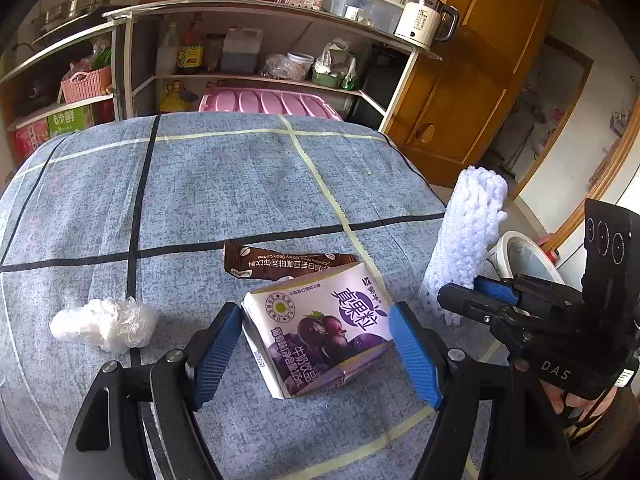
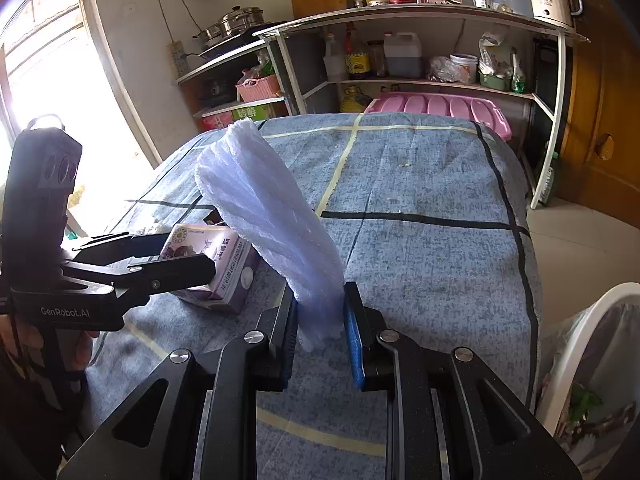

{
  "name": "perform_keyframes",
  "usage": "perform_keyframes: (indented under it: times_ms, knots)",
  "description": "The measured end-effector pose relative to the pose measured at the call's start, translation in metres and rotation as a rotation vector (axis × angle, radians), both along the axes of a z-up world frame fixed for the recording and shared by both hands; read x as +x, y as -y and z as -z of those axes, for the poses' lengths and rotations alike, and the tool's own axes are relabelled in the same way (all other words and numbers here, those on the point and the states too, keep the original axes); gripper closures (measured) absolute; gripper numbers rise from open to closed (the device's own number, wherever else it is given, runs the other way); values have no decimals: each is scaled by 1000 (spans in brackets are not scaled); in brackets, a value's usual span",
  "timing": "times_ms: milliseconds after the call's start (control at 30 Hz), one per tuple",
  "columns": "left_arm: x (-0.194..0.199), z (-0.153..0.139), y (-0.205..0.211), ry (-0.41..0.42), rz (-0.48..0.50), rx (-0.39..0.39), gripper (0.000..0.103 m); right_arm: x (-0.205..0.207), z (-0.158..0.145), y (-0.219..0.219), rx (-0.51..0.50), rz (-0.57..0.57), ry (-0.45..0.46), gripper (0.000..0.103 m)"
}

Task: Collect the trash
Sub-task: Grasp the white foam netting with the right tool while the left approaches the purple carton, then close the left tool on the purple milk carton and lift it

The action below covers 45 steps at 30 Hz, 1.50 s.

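The left gripper (image 1: pixel 316 344) has its jaws apart on either side of a purple milk carton (image 1: pixel 320 328), the blue pads (image 1: pixel 216 356) just beside its edges; whether they press it cannot be told. The carton lies tilted on the blue-grey cloth of the surface (image 1: pixel 240 184). Just behind it a brown coffee sachet (image 1: pixel 280 262) lies flat, touching the carton's far edge. To the left, near the gripper, sits a crumpled clear plastic wrap (image 1: pixel 106 322).

The right gripper (image 2: pixel 320 332) has its jaws clamped on the lower end of a white foam net sleeve (image 2: pixel 268 216), which stands up and leans left above the surface. In the right wrist view a white bin (image 2: pixel 592 344) with a liner sits off the right edge of the surface, scraps visible inside.

Beyond the surface a pink lid (image 1: pixel 272 102) shows, then metal shelves (image 1: pixel 256 76) with bottles and jars, and a kettle (image 1: pixel 424 20) on top.
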<state>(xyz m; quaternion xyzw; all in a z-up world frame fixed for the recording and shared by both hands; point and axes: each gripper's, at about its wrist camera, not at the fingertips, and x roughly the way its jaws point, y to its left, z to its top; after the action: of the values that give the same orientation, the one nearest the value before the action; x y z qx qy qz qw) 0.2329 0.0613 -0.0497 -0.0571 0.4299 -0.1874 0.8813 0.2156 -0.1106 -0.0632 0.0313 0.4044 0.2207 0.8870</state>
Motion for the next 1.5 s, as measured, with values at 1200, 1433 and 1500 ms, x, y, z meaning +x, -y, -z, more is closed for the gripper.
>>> perform_keyframes:
  times_ms: [1200, 1433, 1500]
  knots:
    - [-24, -6, 38, 99, 144, 116, 27, -7, 0, 21, 64, 41, -11, 80]
    - [-10, 11, 57, 68, 266, 136, 27, -5, 4, 24, 78, 43, -25, 80]
    - [-8, 13, 58, 54, 257, 129, 27, -5, 4, 24, 78, 43, -25, 80]
